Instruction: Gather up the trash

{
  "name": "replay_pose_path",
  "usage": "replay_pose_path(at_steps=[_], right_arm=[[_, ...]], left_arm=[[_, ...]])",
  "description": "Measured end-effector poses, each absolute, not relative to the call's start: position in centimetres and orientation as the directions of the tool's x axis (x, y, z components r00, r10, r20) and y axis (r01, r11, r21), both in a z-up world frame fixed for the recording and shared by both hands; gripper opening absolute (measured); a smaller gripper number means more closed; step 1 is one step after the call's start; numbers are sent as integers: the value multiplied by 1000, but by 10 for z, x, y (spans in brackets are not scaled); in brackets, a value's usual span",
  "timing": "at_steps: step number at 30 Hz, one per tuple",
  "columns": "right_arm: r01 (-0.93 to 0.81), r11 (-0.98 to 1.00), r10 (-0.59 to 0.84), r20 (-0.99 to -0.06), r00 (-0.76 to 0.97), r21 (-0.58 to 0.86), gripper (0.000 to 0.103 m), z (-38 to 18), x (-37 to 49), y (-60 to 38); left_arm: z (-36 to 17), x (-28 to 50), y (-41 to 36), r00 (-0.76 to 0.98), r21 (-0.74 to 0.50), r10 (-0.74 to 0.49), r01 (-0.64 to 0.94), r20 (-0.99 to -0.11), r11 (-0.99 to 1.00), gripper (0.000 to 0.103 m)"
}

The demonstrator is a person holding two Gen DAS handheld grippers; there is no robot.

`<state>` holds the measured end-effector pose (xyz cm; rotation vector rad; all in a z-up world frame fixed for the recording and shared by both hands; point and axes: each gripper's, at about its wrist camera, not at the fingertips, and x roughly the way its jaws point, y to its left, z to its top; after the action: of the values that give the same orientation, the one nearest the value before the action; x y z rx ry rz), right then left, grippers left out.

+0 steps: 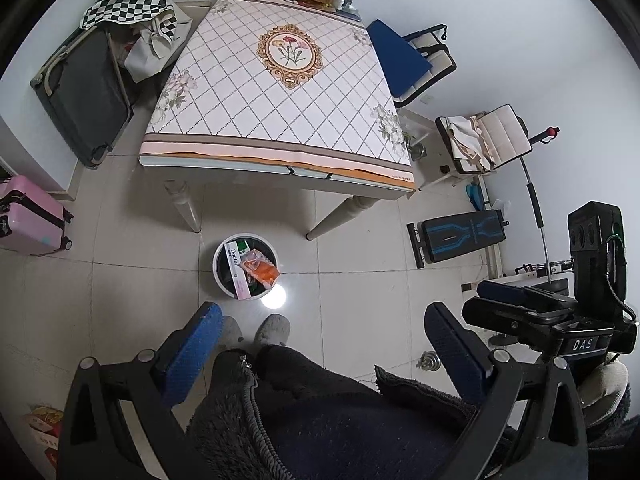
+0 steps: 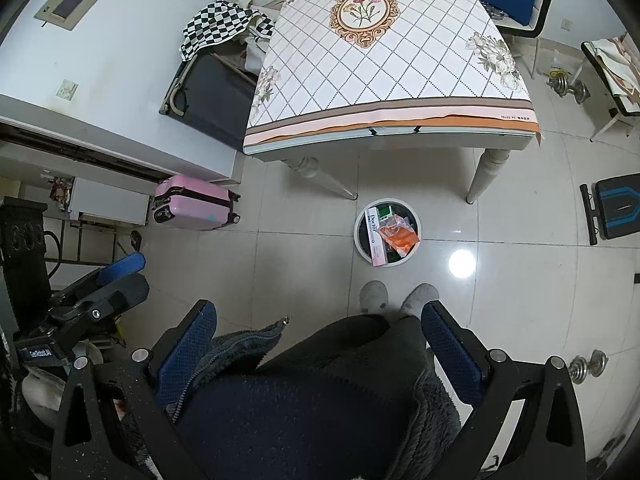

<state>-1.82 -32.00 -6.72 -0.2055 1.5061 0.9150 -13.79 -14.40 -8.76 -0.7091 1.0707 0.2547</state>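
A round white trash bin (image 1: 219,258) stands on the tiled floor in front of the table, also in the right wrist view (image 2: 362,246). It holds a white "Doctor" box (image 1: 236,270), an orange wrapper (image 1: 262,270) and a green item. My left gripper (image 1: 324,344) is open and empty, held high above the person's lap. My right gripper (image 2: 320,340) is open and empty too. Each gripper shows at the other view's side: the right one (image 1: 520,304), the left one (image 2: 116,280).
A table with a diamond-pattern cloth (image 1: 280,80) stands behind the bin, boxes and bottles at its far end. A pink suitcase (image 2: 196,202), a dark suitcase (image 1: 86,96), chairs (image 1: 484,140), a bench (image 1: 460,236) and dumbbells (image 2: 588,366) ring the floor. The person's slippered feet (image 2: 396,298) are near the bin.
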Motion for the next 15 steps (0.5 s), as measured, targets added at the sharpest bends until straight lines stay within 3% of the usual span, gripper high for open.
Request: replay_pose_path(at_steps=[15], right_arm=[[-609,674,394,-900,-183,419,103,-67,-16,-323]], left_arm=[[-86,-134,-144,470,-395,-139,-504,-871,768,103]])
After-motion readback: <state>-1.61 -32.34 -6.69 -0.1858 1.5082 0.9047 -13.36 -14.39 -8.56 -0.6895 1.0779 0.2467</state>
